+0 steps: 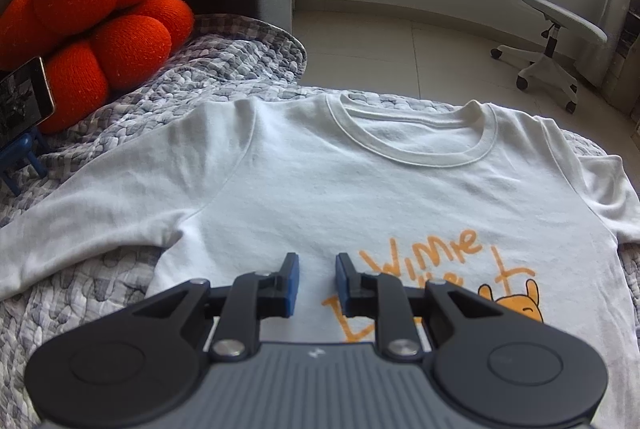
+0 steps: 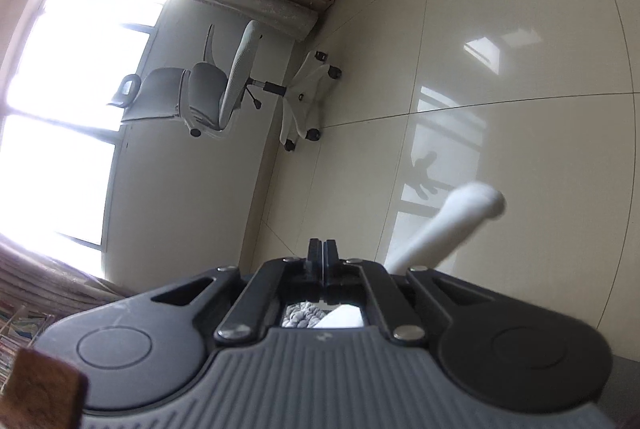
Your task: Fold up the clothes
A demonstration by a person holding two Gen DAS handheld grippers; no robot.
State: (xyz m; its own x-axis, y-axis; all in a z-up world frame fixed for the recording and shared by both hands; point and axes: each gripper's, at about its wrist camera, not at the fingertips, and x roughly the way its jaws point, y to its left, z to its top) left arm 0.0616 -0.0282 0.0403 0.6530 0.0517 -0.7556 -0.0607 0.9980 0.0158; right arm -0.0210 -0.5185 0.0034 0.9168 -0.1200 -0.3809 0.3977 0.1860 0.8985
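1 tee point(image 1: 320, 189) flat, 2 hand-held grippers: L point(image 1: 317, 285) open, R point(image 2: 322, 261) closed.

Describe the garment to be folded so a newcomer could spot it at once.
Find the grey-and-white quilted cover beside the orange plush cushion. Spread flat on it, collar away from the open left claw, lies the white T-shirt. Its orange handwritten lettering and cartoon print set it apart.

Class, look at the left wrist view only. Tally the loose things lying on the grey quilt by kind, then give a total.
White T-shirt: 1
Orange plush cushion: 1
Phone on a blue stand: 1
Total: 3

All lie on the quilt. The left gripper hovers open over the shirt and is not counted.
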